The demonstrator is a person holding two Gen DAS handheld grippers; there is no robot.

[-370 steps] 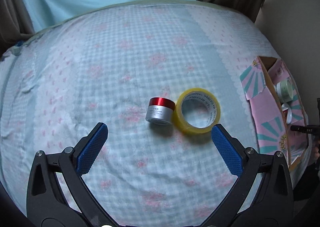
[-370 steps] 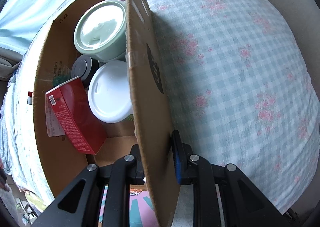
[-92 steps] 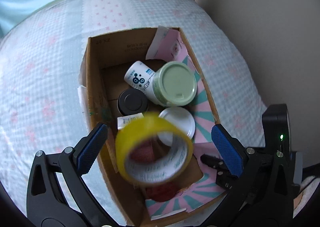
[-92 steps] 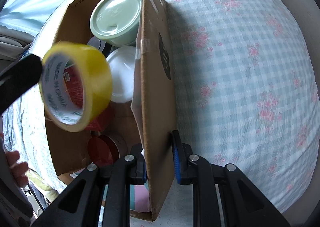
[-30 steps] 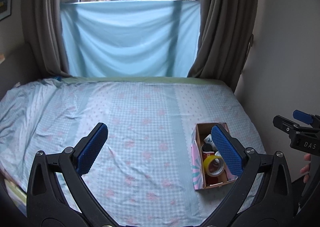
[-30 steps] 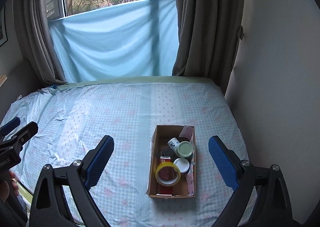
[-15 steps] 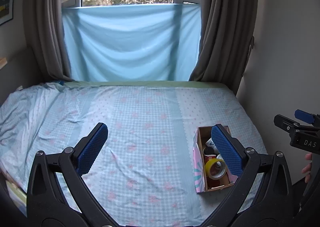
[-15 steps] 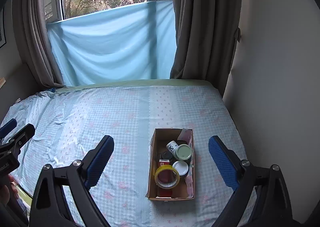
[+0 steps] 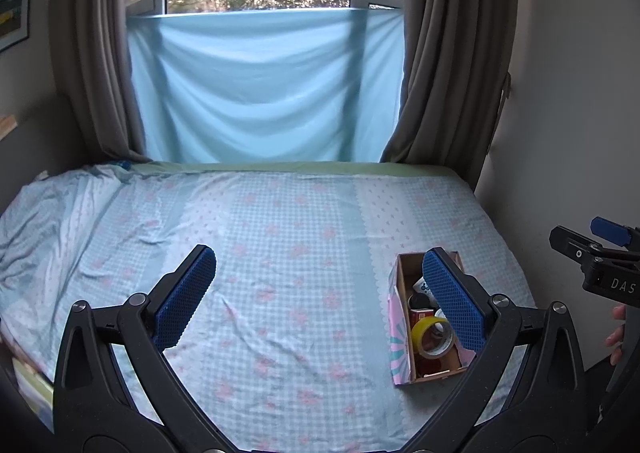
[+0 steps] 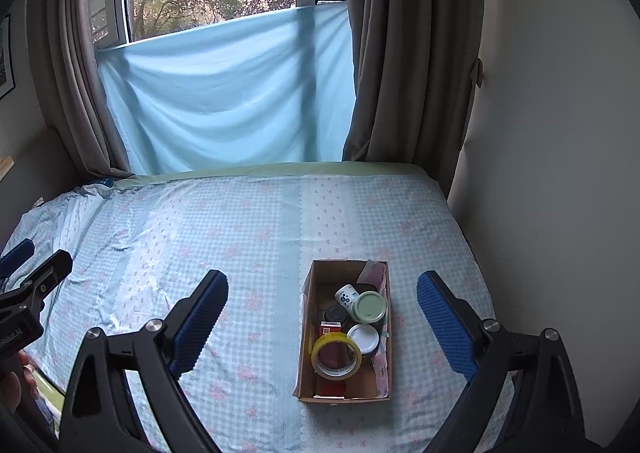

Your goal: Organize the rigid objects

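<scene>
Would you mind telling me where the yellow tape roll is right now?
The yellow tape roll lies inside the cardboard box on the bed, at its near end, just left of the white-lidded jar.

Matt cardboard box [image 10: 306, 337]; glossy tape roll [image 10: 336, 355] (yellow), cloth bedsheet [image 10: 248, 237]

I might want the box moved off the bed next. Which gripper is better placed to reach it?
Probably the right gripper: the box lies between its open fingers, whereas it sits toward the right side of the left gripper, also open.
</scene>
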